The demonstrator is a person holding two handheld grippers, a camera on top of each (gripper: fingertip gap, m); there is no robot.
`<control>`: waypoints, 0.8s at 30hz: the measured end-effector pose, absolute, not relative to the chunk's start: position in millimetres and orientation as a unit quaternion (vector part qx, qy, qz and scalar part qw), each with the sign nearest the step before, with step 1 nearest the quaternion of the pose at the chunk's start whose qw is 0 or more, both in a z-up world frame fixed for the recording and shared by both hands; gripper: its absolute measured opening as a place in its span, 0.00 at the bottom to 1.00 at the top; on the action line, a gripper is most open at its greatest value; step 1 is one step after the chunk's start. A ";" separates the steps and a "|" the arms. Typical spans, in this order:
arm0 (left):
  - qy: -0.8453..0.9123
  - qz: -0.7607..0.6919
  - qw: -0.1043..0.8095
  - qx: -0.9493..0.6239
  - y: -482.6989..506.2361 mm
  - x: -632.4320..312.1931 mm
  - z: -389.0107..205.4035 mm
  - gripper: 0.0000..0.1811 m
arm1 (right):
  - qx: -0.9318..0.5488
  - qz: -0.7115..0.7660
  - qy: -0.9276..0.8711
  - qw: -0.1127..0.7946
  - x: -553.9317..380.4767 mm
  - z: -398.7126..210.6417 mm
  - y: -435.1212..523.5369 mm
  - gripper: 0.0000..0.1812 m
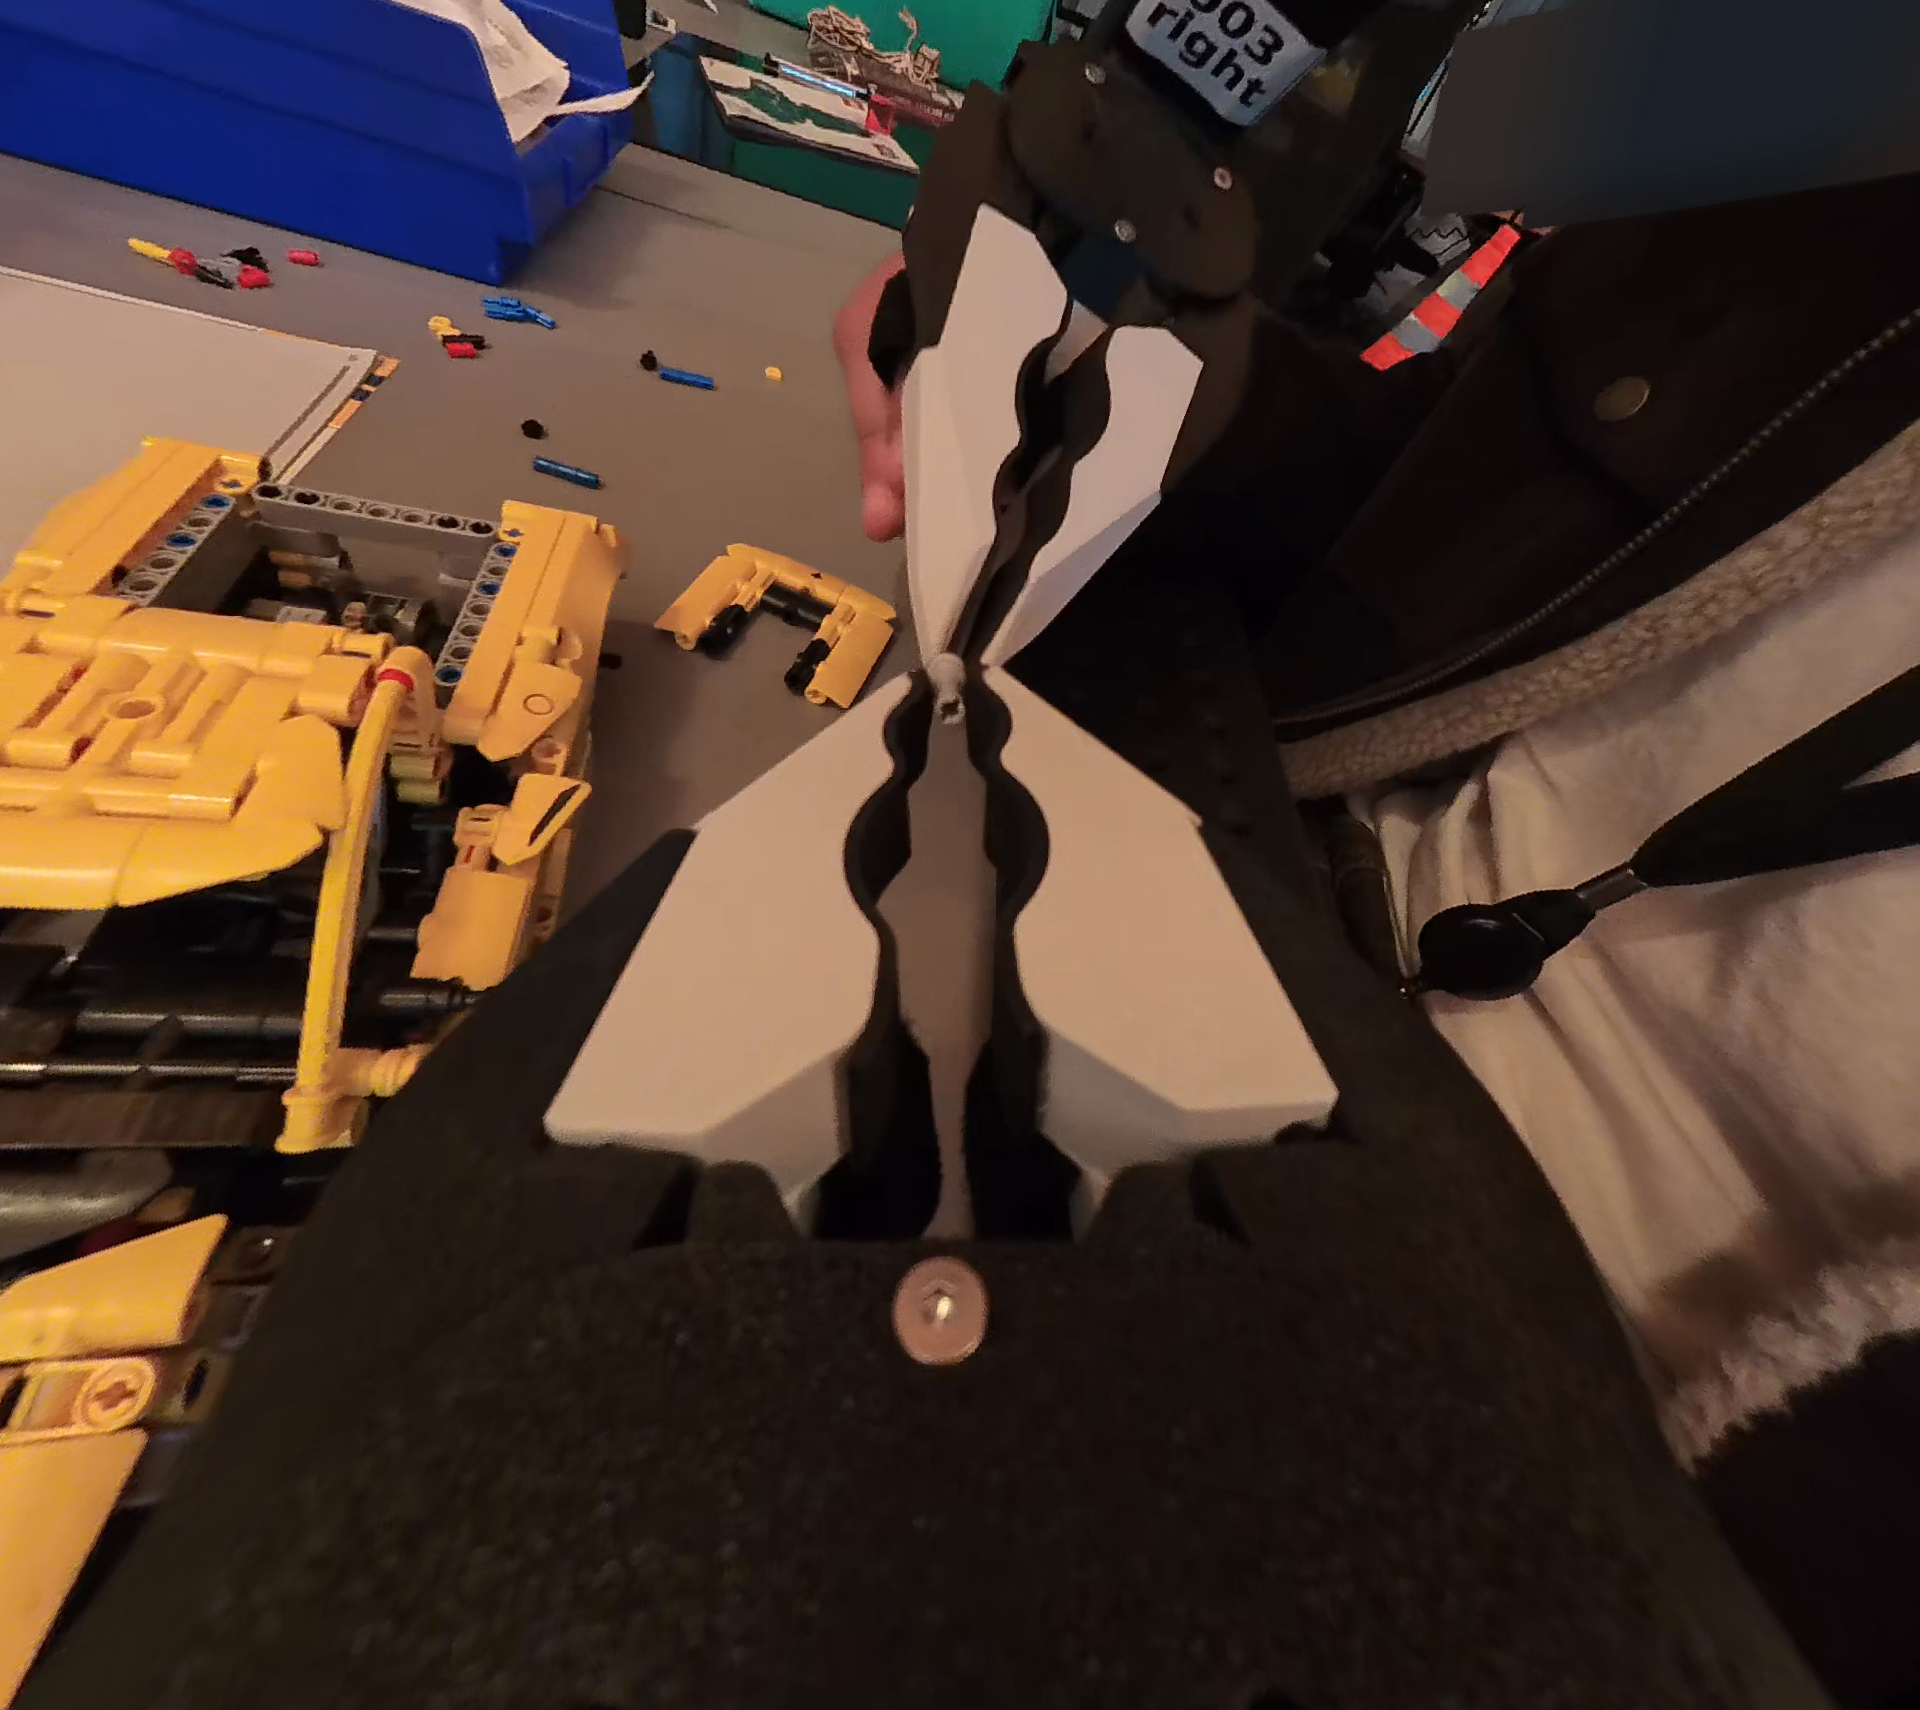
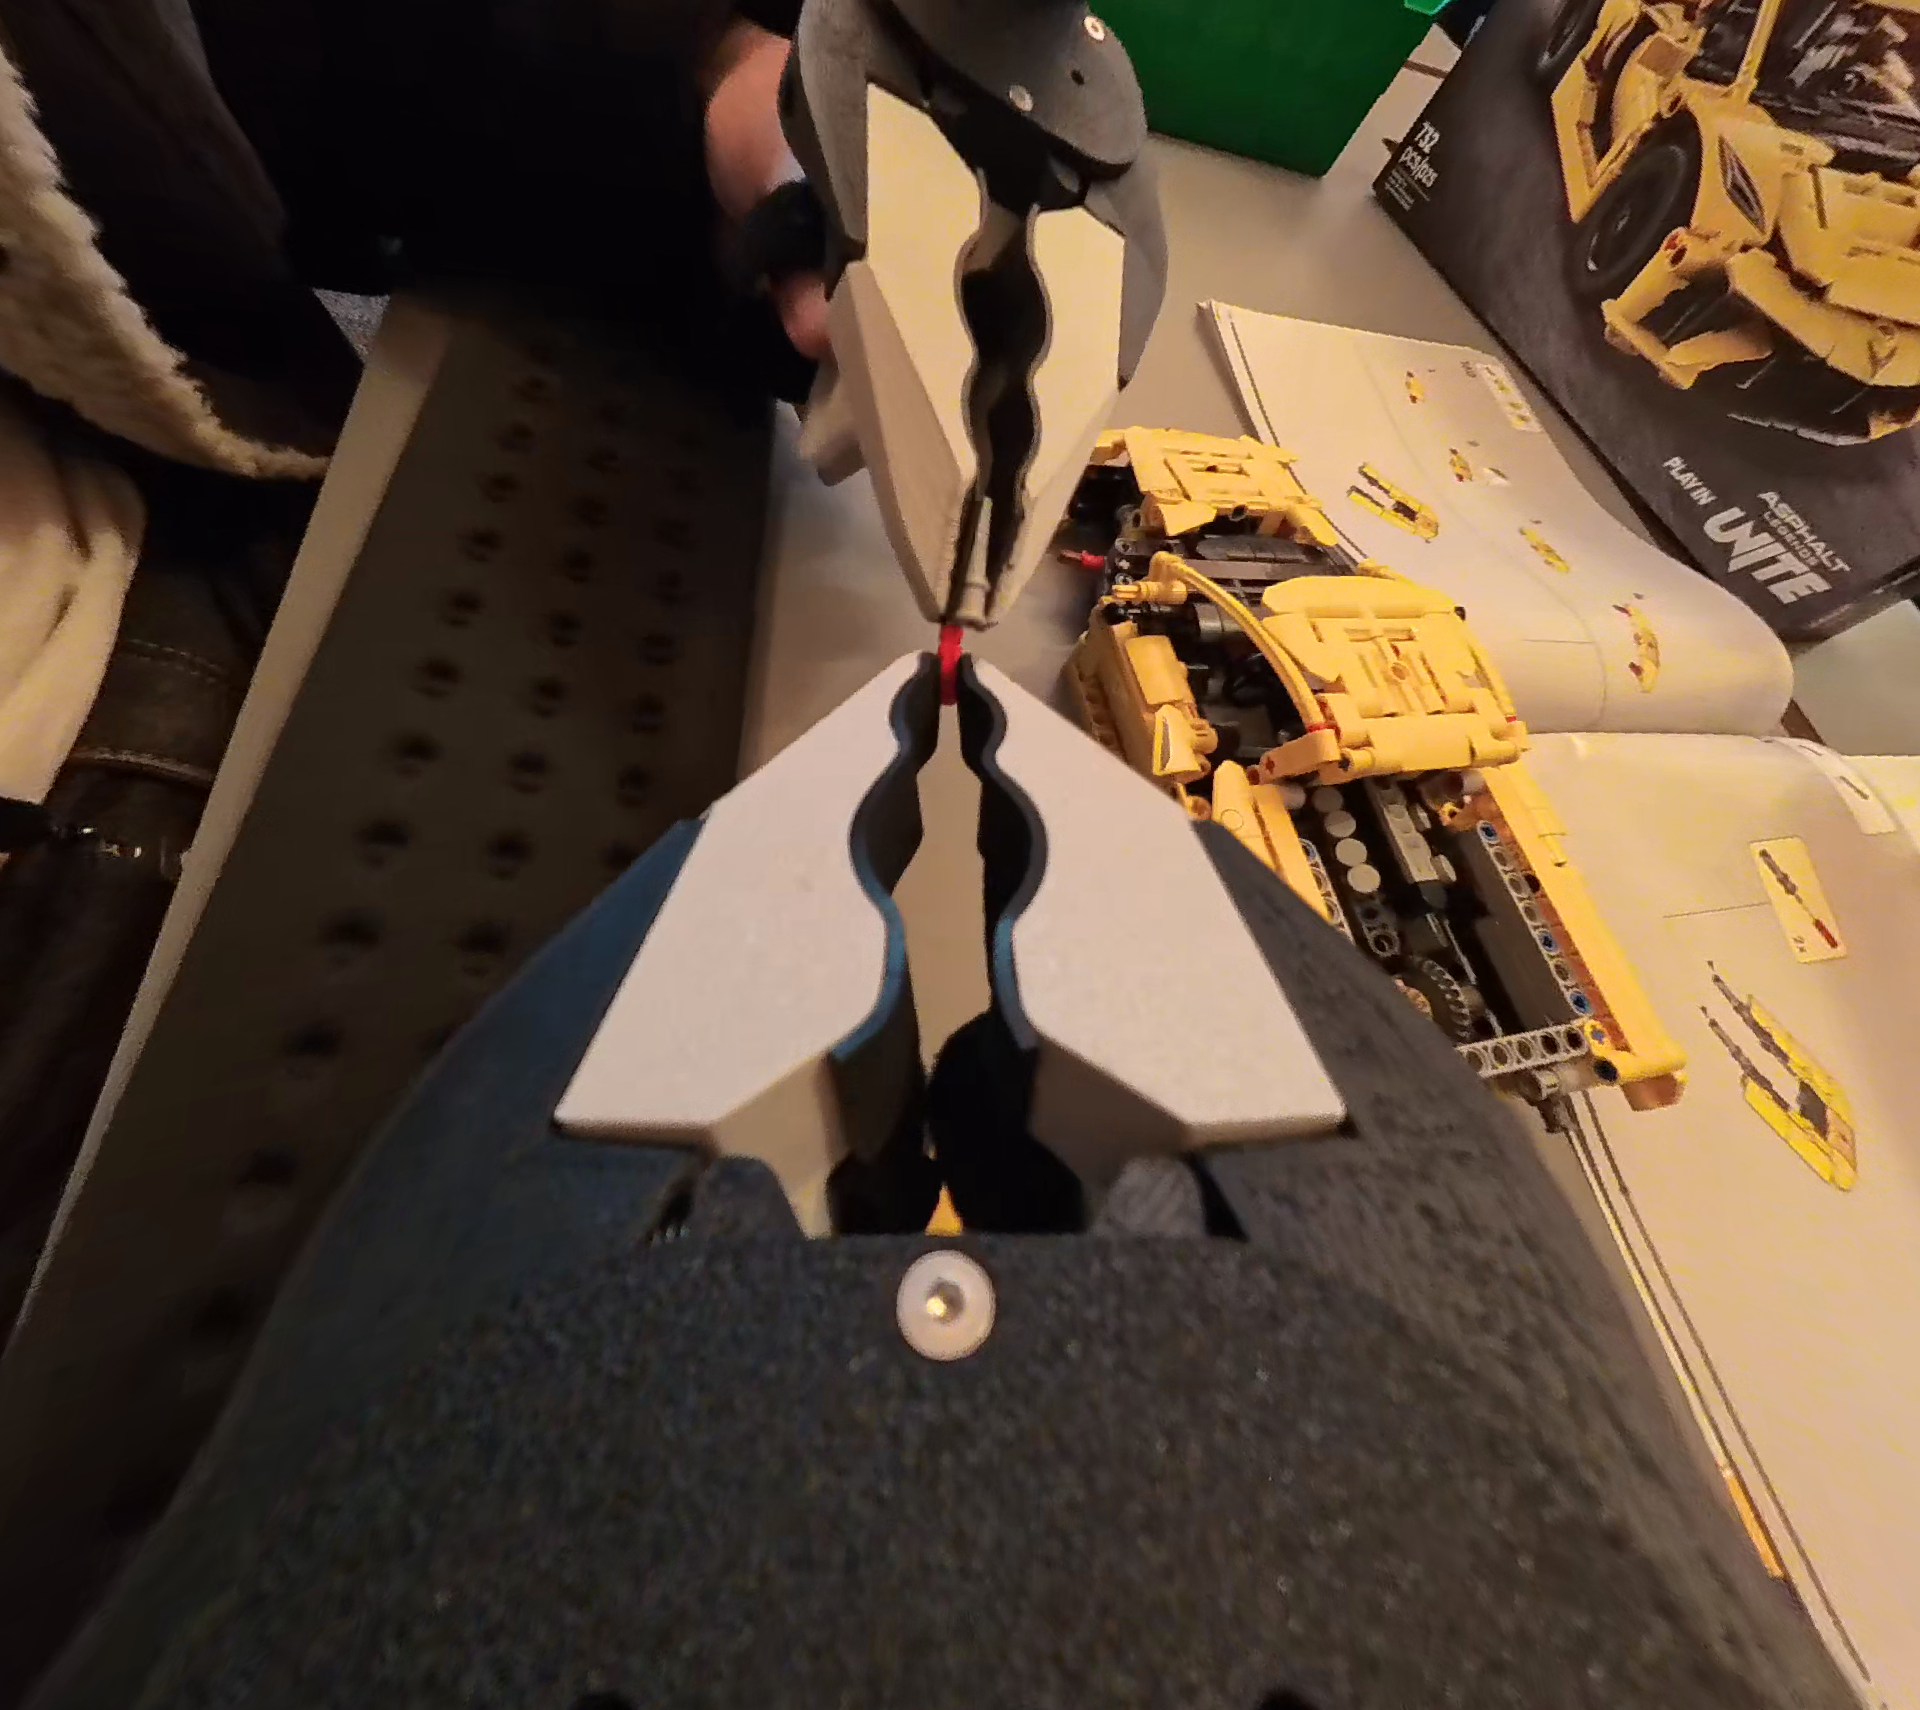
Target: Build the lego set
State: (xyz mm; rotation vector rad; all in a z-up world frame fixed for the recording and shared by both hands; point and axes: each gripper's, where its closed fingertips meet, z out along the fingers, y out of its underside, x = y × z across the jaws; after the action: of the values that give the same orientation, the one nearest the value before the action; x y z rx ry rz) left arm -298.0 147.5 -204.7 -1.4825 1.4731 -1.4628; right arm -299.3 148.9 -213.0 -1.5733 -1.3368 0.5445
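My left gripper (image 1: 945, 692) is shut on a small grey pin (image 1: 948, 696) at its fingertips. My right gripper (image 2: 945, 675) is shut on a small red piece (image 2: 948, 658). The two grippers meet tip to tip above the table's near edge, and the grey pin (image 2: 975, 600) touches the red piece end to end. The right gripper (image 1: 964, 650) comes down from above in the left wrist view, where the red piece is hidden. The left gripper (image 2: 971, 613) shows the same way in the right wrist view. The partly built yellow car (image 1: 260, 725) (image 2: 1351, 725) lies on the table beside them.
A small yellow sub-assembly (image 1: 779, 621) and several loose pins (image 1: 566, 471) lie on the grey table. A blue bin (image 1: 260, 81) stands behind, a green bin (image 2: 1247, 19) and the set's box (image 2: 1714, 206) too. An open instruction booklet (image 2: 1455, 497) lies by the car. A person's hand (image 1: 878, 434) holds the right gripper. The tips of both grippers are at nearly the same place.
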 end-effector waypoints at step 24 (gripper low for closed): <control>0.493 -0.572 0.253 -0.605 159.9 -294.3 -211.2 0.03 | -0.645 0.106 -0.556 0.513 -294.9 -216.5 161.7 0.01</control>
State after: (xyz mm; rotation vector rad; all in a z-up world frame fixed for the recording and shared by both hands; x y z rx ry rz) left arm -294.3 159.9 -211.2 -1.6443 1.3397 -1.5555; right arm -294.9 161.7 -216.5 -1.5506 -1.3369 0.2554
